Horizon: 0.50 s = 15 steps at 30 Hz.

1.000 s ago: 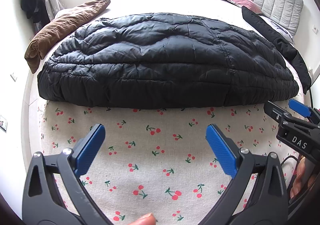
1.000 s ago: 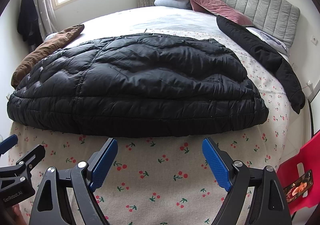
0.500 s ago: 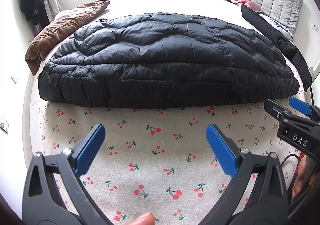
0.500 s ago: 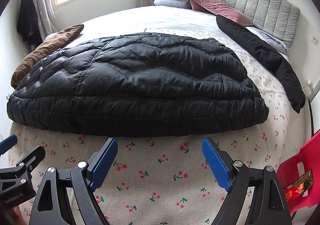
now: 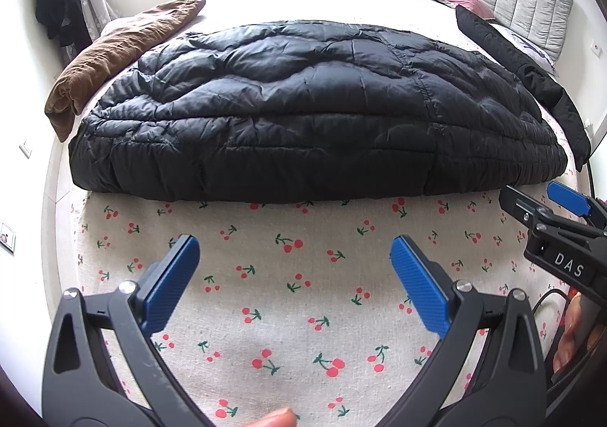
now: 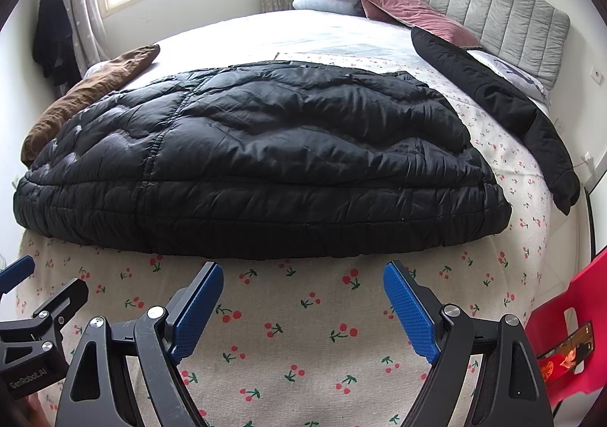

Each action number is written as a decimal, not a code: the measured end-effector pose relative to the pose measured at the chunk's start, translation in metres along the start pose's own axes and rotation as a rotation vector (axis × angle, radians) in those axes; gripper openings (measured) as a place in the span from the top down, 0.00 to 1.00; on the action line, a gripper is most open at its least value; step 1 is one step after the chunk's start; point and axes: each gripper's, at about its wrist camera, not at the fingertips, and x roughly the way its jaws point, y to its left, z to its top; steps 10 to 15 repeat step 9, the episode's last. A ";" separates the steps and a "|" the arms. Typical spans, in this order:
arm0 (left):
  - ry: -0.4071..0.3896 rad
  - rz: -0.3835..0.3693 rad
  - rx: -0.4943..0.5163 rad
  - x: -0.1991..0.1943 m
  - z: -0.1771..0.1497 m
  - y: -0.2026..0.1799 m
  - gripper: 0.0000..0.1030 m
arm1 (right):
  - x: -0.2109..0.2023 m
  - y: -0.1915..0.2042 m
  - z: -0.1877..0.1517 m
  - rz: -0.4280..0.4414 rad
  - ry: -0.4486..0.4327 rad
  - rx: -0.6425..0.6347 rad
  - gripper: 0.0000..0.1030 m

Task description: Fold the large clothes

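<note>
A large black puffer coat (image 5: 311,112) (image 6: 258,161) lies spread flat across the bed, its hem edge toward me. My left gripper (image 5: 294,256) hovers open over the cherry-print sheet (image 5: 303,294), short of the coat's hem, nothing between its blue pads. My right gripper (image 6: 301,284) is also open, close to the hem near its right half, empty. Each gripper shows at the edge of the other's view: the right gripper (image 5: 546,207) in the left wrist view, the left gripper (image 6: 41,290) in the right wrist view.
A brown garment (image 5: 121,47) lies at the bed's left edge. Another black jacket (image 6: 500,112) stretches along the right side. Folded blankets and a pink pillow (image 6: 402,10) sit by the grey headboard (image 6: 493,6). A red chair (image 6: 569,332) stands at the right.
</note>
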 end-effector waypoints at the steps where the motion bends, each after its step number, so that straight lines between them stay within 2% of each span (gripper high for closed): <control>1: 0.001 0.000 0.000 0.000 0.000 0.000 0.02 | 0.001 0.000 0.000 0.001 0.001 -0.001 0.15; 15: 0.031 0.017 0.007 0.008 -0.001 -0.002 0.02 | 0.004 0.004 -0.002 0.018 0.017 -0.001 0.15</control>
